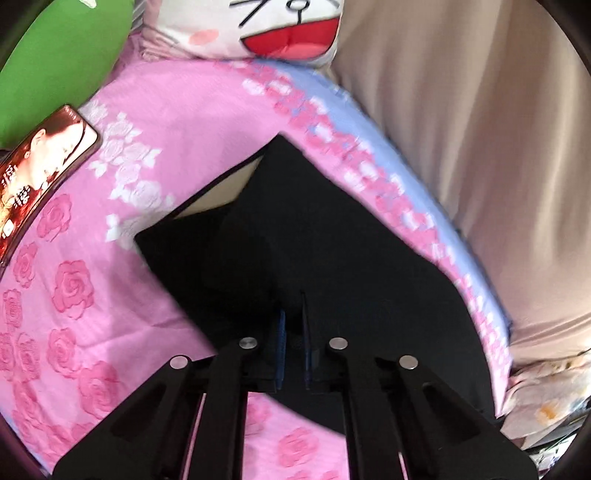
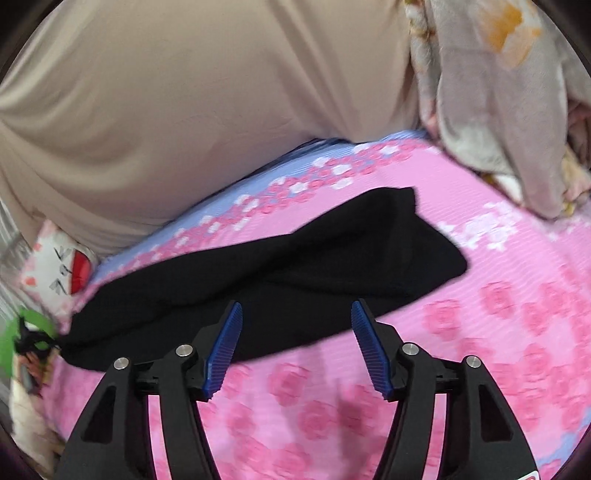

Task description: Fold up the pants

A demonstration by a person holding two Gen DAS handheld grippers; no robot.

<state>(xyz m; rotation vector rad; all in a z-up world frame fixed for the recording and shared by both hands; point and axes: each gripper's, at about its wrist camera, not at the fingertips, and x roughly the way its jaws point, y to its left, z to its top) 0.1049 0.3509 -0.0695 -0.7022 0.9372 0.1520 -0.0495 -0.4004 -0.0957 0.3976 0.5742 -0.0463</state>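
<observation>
Black pants (image 1: 332, 251) lie on a pink rose-patterned bed cover (image 1: 92, 295). In the left wrist view my left gripper (image 1: 293, 332) is shut on the near edge of the pants, the blue pads nearly together with black cloth between them. The pants stretch away to a far corner with a pale lining showing. In the right wrist view the pants (image 2: 295, 258) lie across the cover as a long dark strip. My right gripper (image 2: 295, 332) is open and empty, its blue pads wide apart just over the near edge of the pants.
A phone (image 1: 33, 173) with a lit screen lies on the cover at the left, by a green cushion (image 1: 59, 55). A white cartoon-face pillow (image 1: 266, 26) sits at the far end. A beige drape (image 2: 184, 92) runs along the bed's far side. A floral blanket (image 2: 498, 92) is bunched at right.
</observation>
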